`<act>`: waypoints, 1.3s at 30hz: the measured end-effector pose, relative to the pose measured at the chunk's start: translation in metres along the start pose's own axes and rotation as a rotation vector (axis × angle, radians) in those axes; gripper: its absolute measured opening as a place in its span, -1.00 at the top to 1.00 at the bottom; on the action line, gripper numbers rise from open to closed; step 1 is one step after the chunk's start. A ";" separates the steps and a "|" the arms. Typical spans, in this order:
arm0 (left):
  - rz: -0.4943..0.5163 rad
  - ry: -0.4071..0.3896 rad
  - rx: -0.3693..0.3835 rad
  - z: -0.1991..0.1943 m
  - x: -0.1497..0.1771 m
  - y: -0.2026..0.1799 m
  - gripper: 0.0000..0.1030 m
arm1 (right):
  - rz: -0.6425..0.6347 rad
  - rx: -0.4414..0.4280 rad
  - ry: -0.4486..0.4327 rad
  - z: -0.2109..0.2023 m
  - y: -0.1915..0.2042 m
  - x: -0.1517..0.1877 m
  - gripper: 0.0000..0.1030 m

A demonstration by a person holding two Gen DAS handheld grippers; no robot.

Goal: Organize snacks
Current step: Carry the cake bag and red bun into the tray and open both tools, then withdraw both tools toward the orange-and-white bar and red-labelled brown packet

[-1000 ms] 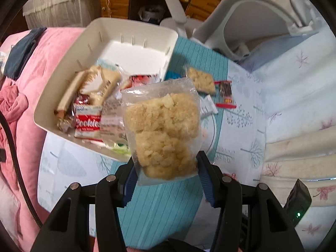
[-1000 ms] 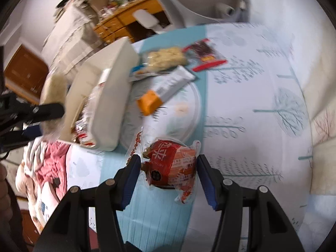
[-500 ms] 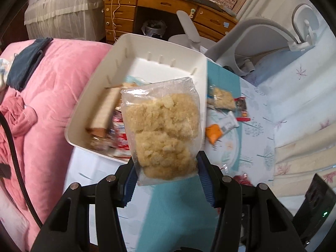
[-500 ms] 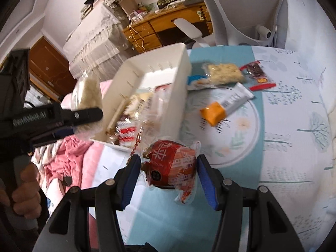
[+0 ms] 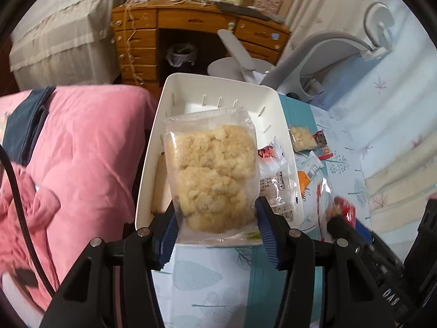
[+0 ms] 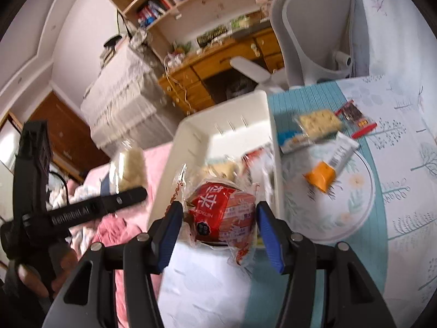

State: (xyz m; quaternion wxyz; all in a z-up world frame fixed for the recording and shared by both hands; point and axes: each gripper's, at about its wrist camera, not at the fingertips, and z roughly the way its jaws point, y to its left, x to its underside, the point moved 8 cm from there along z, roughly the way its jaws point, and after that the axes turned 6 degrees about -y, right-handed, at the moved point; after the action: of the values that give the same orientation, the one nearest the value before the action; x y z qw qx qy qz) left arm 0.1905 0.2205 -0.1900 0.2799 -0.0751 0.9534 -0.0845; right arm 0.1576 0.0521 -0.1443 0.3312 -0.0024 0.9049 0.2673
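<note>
My left gripper is shut on a clear bag of pale crumbly cookies, held above the near end of the white bin. My right gripper is shut on a red wrapped snack, held over the near edge of the same bin. The bin holds several wrapped snacks. The left gripper with its cookie bag shows at the left of the right wrist view. The right gripper's red snack shows blurred at the right of the left wrist view.
On the tablecloth to the right of the bin lie a cracker pack, a dark red packet, an orange-and-white bar and a blue packet. A pink blanket lies left of the bin. A white chair and a wooden desk stand behind.
Both grippers have lifted and swung left toward the bin with their snacks still held. The right gripper's red snack went from over the table to over the bin's near edge.
</note>
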 end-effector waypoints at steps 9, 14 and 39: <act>0.059 0.044 0.007 0.010 0.009 0.012 -0.17 | 0.062 0.017 -0.021 0.019 0.011 0.007 -0.23; 0.064 0.050 0.018 0.009 0.009 0.012 -0.38 | 0.073 0.033 -0.004 0.019 0.010 0.015 -0.37; 0.047 0.085 0.065 0.011 0.035 -0.101 -0.48 | 0.089 0.154 0.041 -0.043 -0.088 0.005 -0.37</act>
State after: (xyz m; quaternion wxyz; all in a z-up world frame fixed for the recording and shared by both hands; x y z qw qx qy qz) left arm 0.1775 0.1139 -0.1969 0.2432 -0.0399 0.9627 -0.1118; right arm 0.1442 -0.0429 -0.1621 0.2999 0.0578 0.9285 0.2113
